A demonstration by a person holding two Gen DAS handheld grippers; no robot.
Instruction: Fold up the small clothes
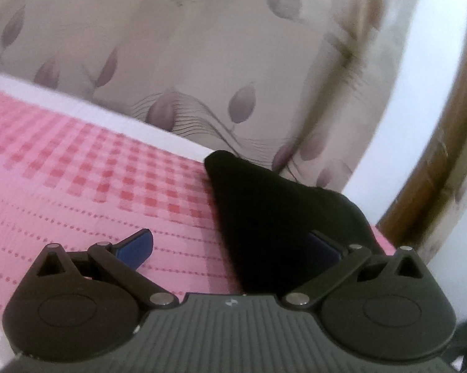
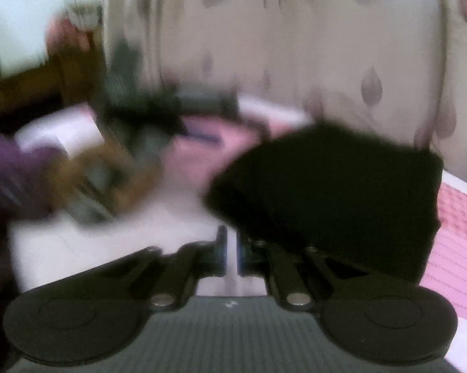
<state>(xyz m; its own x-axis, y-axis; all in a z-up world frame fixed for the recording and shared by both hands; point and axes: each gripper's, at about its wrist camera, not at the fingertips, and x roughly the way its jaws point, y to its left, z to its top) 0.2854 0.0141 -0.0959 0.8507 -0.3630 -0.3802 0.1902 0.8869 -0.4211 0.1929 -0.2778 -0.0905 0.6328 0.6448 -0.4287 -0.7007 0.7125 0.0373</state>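
A black garment (image 1: 280, 217) lies bunched on the pink checked sheet (image 1: 78, 168), rising to a peak near the bed's far edge. My left gripper (image 1: 230, 248) is open, jaws wide apart. Its left blue pad (image 1: 134, 248) rests over bare sheet, and the cloth covers most of the right pad (image 1: 322, 247) without being pinched. In the blurred right wrist view, my right gripper (image 2: 232, 248) is shut. A thin white slit shows between its fingers, with no cloth visible in it. The black garment (image 2: 326, 192) sits to its right, draped over the right finger's linkage.
A beige leaf-print curtain (image 1: 187, 62) hangs close behind the bed. A white wall and brown wooden frame (image 1: 435, 161) stand at the right. In the right wrist view, a blurred hand (image 2: 103, 171) with a purple sleeve (image 2: 10, 171) holds the other gripper at the left.
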